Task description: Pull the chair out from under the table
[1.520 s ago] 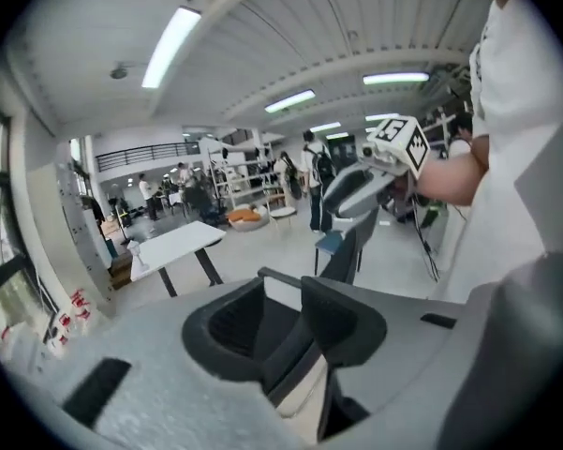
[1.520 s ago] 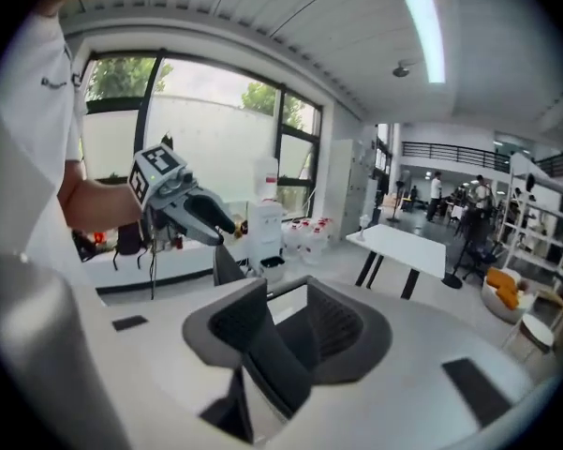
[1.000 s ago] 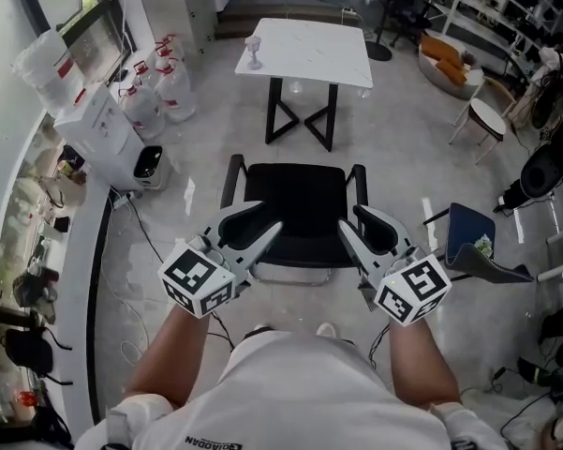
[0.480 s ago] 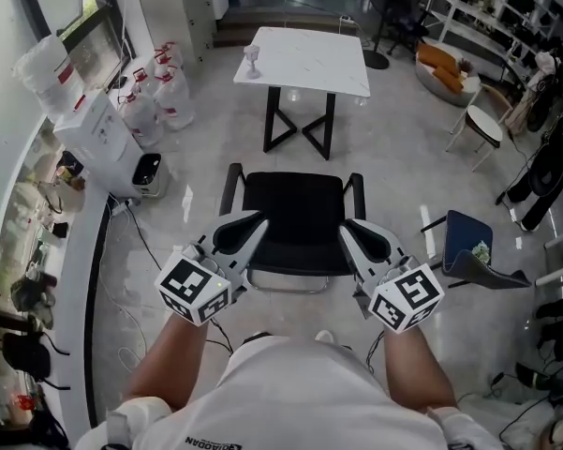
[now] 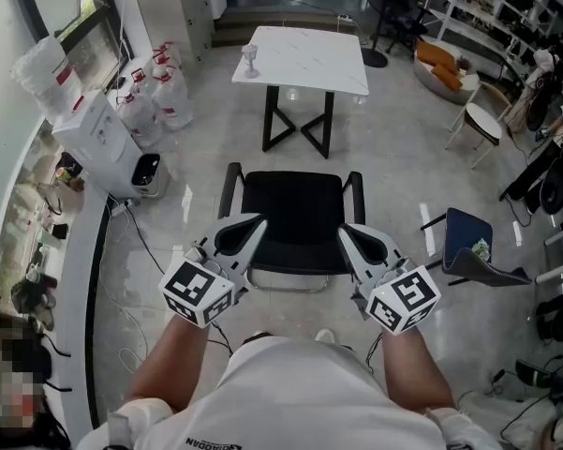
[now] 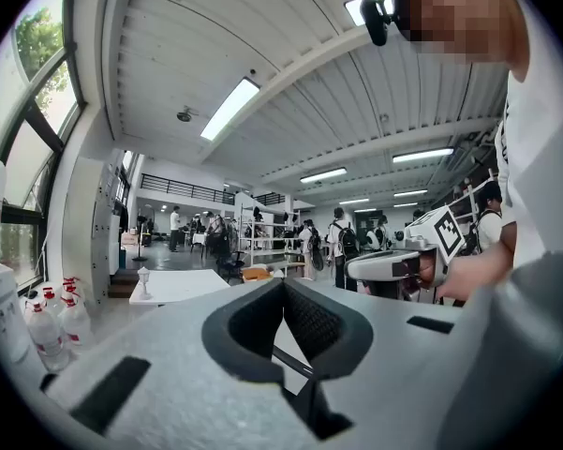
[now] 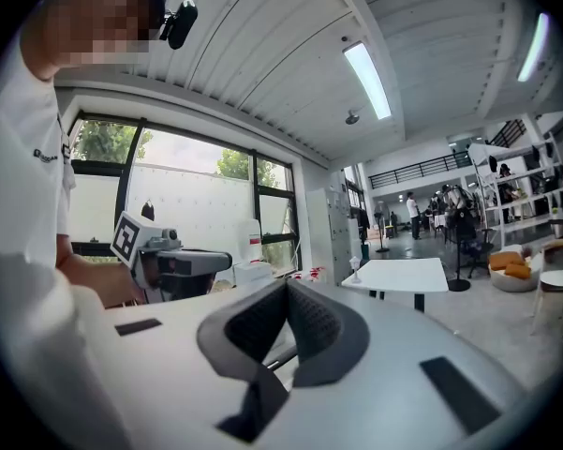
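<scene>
The chair (image 5: 295, 218) stands mid-frame, clear of the worktop (image 5: 309, 59); pulling looks done. Left gripper (image 5: 255, 225) and right gripper (image 5: 347, 232) jaws have just clenched empty; withdraw next.

Beyond the chair (image 5: 295, 216) stands the tabletop (image 5: 304, 56). The left tongs (image 5: 249, 232) are over the chair's near left corner, the right tongs (image 5: 353, 242) over its near right.
</scene>
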Tool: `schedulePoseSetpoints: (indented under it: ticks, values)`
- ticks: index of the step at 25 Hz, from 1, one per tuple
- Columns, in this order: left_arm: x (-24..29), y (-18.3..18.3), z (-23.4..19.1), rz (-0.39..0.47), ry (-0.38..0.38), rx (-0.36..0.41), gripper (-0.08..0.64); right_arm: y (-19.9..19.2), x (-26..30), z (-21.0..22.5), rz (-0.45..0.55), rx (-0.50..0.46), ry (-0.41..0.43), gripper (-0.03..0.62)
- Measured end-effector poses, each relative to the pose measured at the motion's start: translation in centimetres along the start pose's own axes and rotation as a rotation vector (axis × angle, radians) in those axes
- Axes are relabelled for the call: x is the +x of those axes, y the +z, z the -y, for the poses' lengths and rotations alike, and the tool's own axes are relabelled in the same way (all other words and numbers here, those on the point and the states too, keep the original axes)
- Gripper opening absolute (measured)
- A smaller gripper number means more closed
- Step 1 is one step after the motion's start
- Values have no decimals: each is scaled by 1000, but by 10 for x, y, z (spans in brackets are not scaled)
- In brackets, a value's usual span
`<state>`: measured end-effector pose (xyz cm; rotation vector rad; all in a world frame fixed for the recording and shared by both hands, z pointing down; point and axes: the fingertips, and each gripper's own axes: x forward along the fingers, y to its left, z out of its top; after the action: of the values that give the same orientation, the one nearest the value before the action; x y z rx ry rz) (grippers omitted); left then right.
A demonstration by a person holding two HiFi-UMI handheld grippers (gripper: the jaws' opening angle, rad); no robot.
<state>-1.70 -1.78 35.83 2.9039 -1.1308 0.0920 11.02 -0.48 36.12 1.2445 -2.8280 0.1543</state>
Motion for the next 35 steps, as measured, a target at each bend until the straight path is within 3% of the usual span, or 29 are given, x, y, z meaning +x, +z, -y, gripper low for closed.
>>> schedulePoseSetpoints:
  ticks: [35]
  values:
    - [-6, -3, 8, -28, -1, 16, 8, -9, -4, -2, -43, -3, -6, 3]
